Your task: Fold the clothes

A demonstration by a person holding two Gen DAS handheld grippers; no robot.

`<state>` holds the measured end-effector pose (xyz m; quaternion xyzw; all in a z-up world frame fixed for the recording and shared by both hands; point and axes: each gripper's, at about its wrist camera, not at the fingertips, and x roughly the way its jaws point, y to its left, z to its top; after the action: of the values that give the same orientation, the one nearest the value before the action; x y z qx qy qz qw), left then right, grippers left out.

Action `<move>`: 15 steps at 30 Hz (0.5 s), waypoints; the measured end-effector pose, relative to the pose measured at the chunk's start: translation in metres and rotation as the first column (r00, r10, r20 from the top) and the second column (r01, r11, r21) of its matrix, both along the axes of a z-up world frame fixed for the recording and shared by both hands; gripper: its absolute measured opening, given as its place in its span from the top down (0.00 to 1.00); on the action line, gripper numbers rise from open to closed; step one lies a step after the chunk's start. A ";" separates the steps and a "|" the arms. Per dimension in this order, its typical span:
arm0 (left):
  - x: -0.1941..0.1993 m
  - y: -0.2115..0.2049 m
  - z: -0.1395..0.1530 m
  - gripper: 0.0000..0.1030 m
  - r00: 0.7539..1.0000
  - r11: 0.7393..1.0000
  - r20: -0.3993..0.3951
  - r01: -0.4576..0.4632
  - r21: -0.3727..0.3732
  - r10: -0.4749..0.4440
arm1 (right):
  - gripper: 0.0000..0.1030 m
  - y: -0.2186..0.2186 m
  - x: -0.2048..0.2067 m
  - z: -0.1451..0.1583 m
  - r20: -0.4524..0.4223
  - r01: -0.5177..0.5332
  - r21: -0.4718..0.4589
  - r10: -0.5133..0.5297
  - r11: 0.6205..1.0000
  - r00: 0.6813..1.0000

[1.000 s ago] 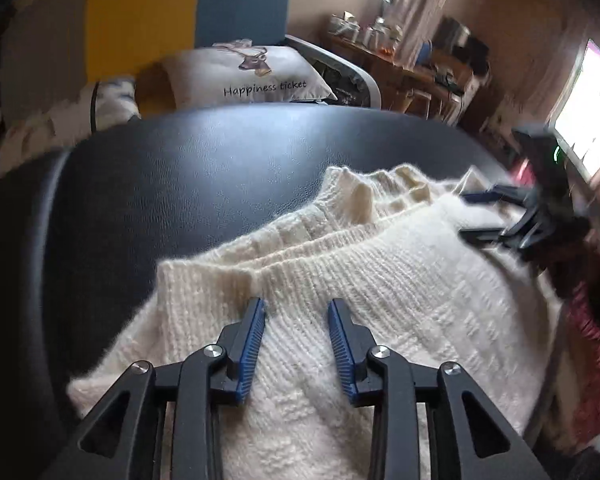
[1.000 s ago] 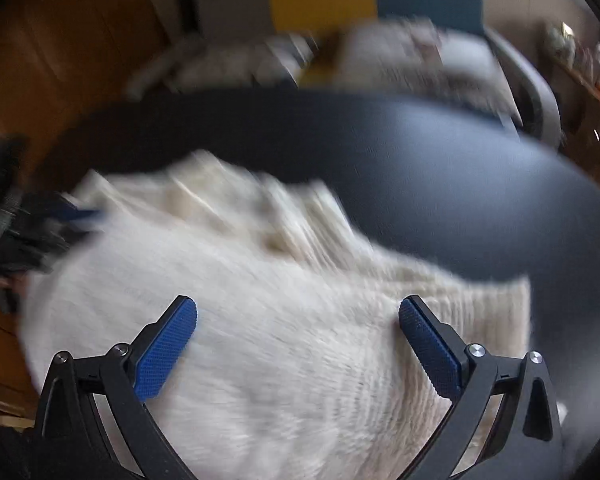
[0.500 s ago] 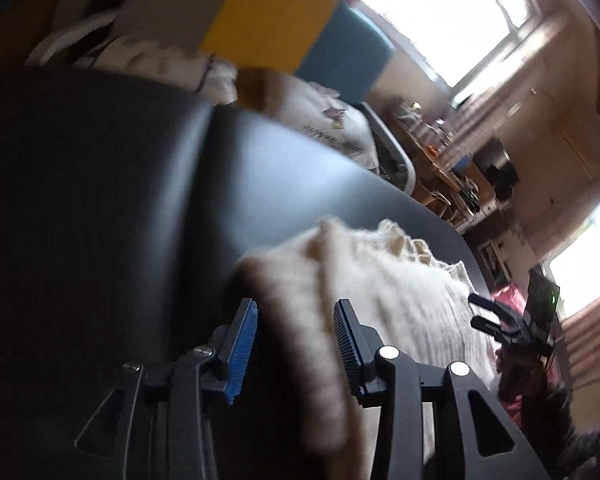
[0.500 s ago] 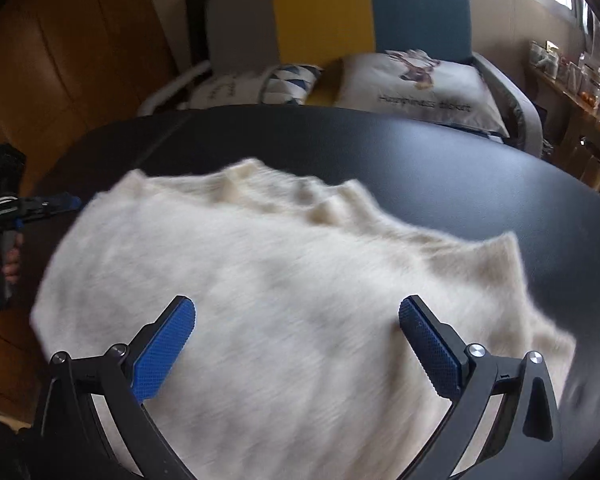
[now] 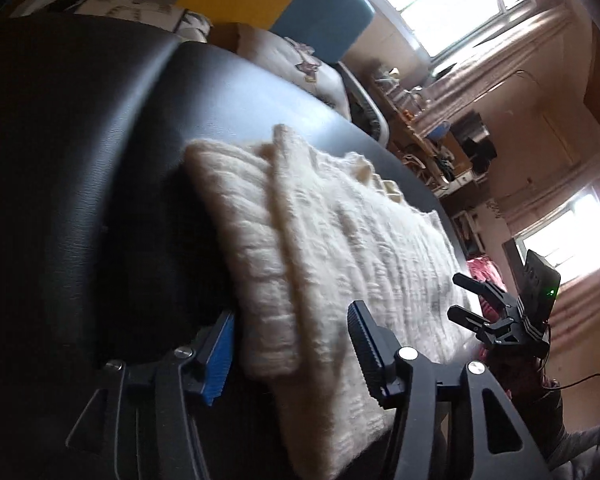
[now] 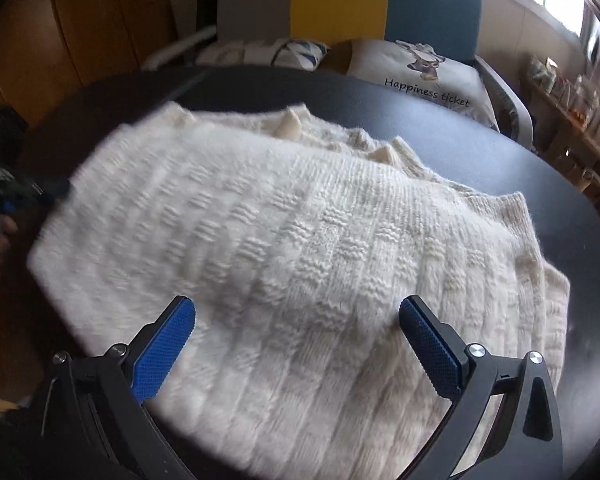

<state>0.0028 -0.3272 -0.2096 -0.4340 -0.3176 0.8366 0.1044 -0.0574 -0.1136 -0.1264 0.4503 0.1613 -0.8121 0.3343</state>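
Cream knitted sweater (image 6: 300,248) lies layered on a black table (image 6: 500,152). Right gripper (image 6: 296,336) hovers spread wide at 6 o'clock; left gripper (image 5: 292,344) straddles its edge, unclamped. Thick layers could slip apart.

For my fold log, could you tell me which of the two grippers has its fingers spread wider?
The right gripper: its jaws gape wide above the cream sweater. The left gripper is narrower, straddling the sweater's folded edge.
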 end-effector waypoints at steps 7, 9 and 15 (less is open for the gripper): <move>-0.013 -0.011 -0.010 0.46 0.997 0.990 0.033 -0.077 0.119 0.073 | 0.00 0.030 0.015 -0.029 0.034 0.067 0.000 -0.067 0.998 0.997; -0.019 -0.013 -0.013 0.46 0.994 0.983 0.047 -0.106 0.148 0.100 | 0.00 0.033 0.014 -0.026 0.051 0.065 -0.009 -0.065 0.998 0.997; -0.031 -0.004 -0.010 0.46 0.995 0.993 0.039 -0.098 0.073 0.095 | 0.00 0.076 -0.009 0.001 -0.003 0.153 -0.056 -0.153 0.987 0.988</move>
<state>-0.0285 -0.3312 -0.2199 -0.4287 -0.3709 0.8204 0.0744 -0.0660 -0.0379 -0.1252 0.4491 0.1047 -0.8411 0.2828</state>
